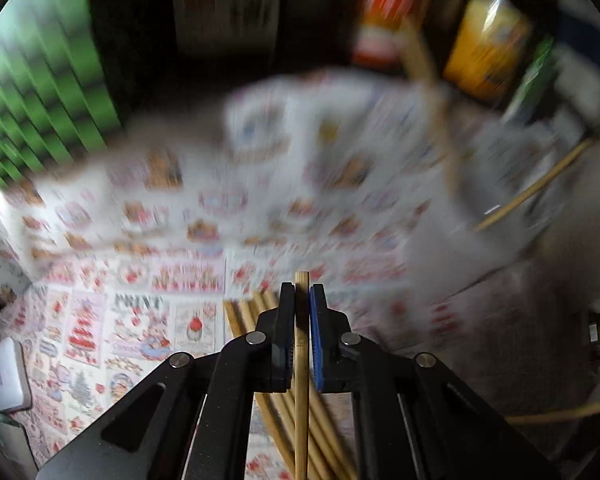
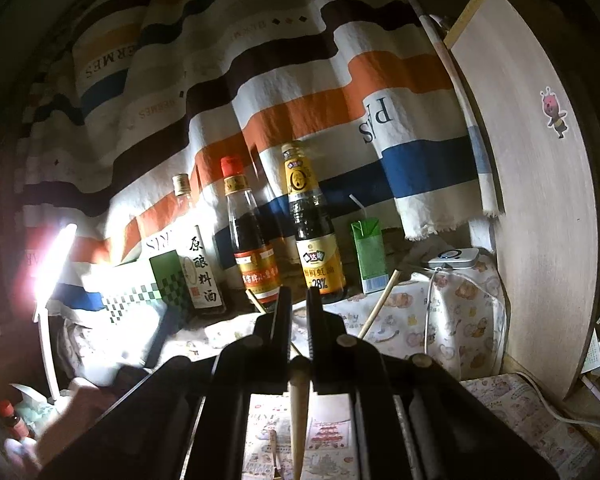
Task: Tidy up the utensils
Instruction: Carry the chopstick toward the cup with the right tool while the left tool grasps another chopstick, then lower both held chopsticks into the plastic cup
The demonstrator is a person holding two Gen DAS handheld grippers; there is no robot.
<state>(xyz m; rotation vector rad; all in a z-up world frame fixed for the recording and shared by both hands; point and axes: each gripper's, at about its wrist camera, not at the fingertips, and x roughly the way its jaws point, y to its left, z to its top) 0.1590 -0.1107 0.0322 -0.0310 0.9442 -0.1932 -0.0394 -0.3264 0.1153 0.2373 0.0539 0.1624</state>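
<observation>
My left gripper [image 1: 302, 292] is shut on a single bamboo chopstick [image 1: 301, 344], whose tip pokes just past the pads. Under it, a loose bundle of bamboo chopsticks [image 1: 252, 314] lies on the printed cloth [image 1: 140, 320]. Further right, two more chopsticks [image 1: 532, 188] lean in a blurred grey shape. In the right wrist view my right gripper [image 2: 298, 300] points level at the bottles, its jaws together with only a slit between them. A wooden stick [image 2: 300, 404] shows below the jaws, and two thin sticks [image 2: 380, 300] rise beside them. I cannot tell if any is gripped.
Three sauce bottles [image 2: 312, 220] and a green carton [image 2: 368, 252] stand before a striped cloth. A bright lamp [image 2: 56, 256] glares at the left. A pale wooden board [image 2: 540, 200] stands on the right. A white box [image 1: 4, 376] lies at the cloth's left edge.
</observation>
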